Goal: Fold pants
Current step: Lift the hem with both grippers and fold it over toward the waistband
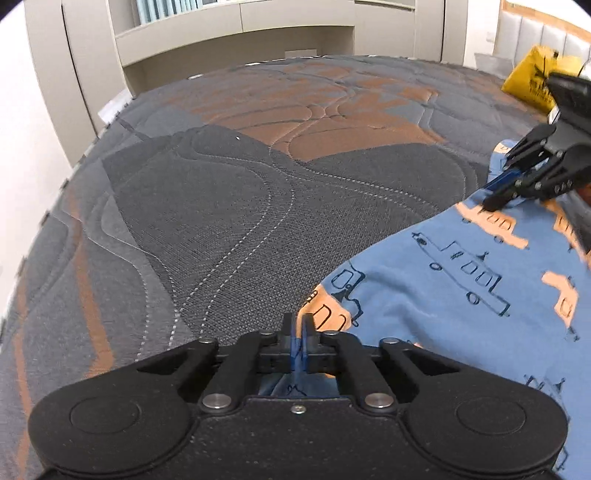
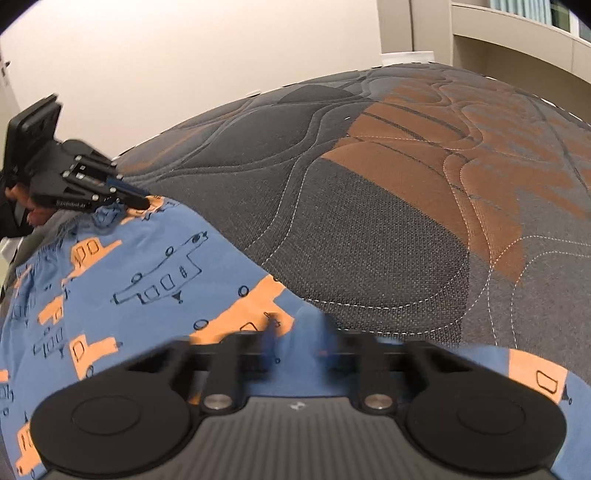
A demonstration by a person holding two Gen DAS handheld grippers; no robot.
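Blue pants (image 1: pixel 443 295) printed with orange and outlined vehicles lie on a quilted grey and orange mattress (image 1: pixel 221 203). In the left wrist view they fill the lower right. My left gripper (image 1: pixel 298 330) is shut on the pants' near edge, with blue cloth pinched between its pads. The right gripper (image 1: pixel 493 201) comes in from the upper right, its tips together on the far edge of the cloth. In the right wrist view the pants (image 2: pixel 147 258) spread to the lower left. There the right gripper (image 2: pixel 299 332) is blurred, with cloth bunched between its fingers. The left gripper (image 2: pixel 138 201) pinches the far corner.
A yellow bag (image 1: pixel 528 79) lies on the mattress by the padded headboard (image 1: pixel 535 33). Beige cabinets and shelves (image 1: pixel 236 33) stand past the bed's far edge. A plain wall (image 2: pixel 184 55) is behind the bed. Bare mattress (image 2: pixel 369 221) stretches ahead of both grippers.
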